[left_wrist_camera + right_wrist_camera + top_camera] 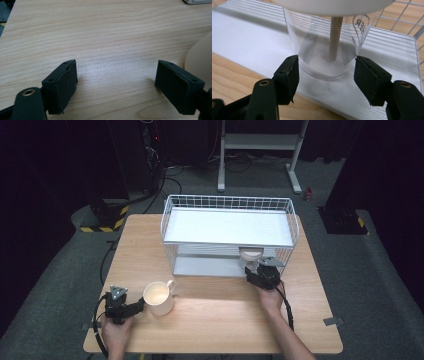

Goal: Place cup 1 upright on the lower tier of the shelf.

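Dark floor and black stands ringed the wooden surface [220, 320], on which a white wire rack [227, 202] with two shelf boards stood toward twelve o'clock. On the lower shelf [242, 37], at its front right end, stood a clear plastic cup [327, 45], upright, long axis vertical, mouth up, narrowing to its base; a thin wooden stick [335, 37] stood in it, and a white rim crossed the top of the right gripper view. The right hand-held gripper [327, 75] bracketed the cup's base, jaws partly closed, pads [289, 75] just beside the wall at nine and three o'clock; firm contact could not be confirmed. A sound grasp would likely call for closing squarely and gently on the thin wall, low on the base, keeping the cup vertical, then drawing it straight out toward six o'clock, clear of the upper shelf. The left hand-held gripper [116, 82] rested low on the surface, jaws spread and holding nothing, with a cream mug [159, 297] at its three o'clock, handle toward one o'clock in the high view.
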`<state>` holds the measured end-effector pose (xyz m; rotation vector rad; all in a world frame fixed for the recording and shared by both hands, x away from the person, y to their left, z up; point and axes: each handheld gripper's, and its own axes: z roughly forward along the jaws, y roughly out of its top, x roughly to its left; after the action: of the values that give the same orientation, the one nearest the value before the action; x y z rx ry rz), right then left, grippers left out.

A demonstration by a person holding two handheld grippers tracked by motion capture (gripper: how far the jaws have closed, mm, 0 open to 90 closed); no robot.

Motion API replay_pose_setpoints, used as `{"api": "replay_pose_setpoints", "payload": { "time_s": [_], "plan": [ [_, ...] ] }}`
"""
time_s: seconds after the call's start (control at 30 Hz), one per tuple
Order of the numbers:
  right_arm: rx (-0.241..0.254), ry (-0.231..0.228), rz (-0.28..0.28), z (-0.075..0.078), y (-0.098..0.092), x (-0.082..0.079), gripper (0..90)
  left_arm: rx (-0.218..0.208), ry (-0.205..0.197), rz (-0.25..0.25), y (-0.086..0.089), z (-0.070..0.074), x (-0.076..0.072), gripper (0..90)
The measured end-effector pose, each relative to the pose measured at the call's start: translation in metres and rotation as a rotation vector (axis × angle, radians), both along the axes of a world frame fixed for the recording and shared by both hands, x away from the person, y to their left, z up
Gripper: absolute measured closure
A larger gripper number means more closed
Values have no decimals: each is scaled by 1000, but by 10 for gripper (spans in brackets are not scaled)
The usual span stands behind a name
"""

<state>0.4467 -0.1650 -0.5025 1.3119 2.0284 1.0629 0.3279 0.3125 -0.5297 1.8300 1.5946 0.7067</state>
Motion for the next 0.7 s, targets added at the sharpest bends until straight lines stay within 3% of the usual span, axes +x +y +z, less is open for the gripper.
{"api": "replay_pose_setpoints", "payload": {
  "time_s": [0.37,0.43,0.53,0.7],
  "plan": [
    [-5,20,-49,1,4,11,389,-3,0,0,0,0,0,184],
    [-11,5,-50,1,4,13,410,-5,-3,1,1,0,0,184],
    [12,17,-80,-1,4,14,434,-4,-1,0,0,0,0,184],
    [8,15,-90,-3,4,16,490,-3,0,0,1,0,0,184]
  ]
}}
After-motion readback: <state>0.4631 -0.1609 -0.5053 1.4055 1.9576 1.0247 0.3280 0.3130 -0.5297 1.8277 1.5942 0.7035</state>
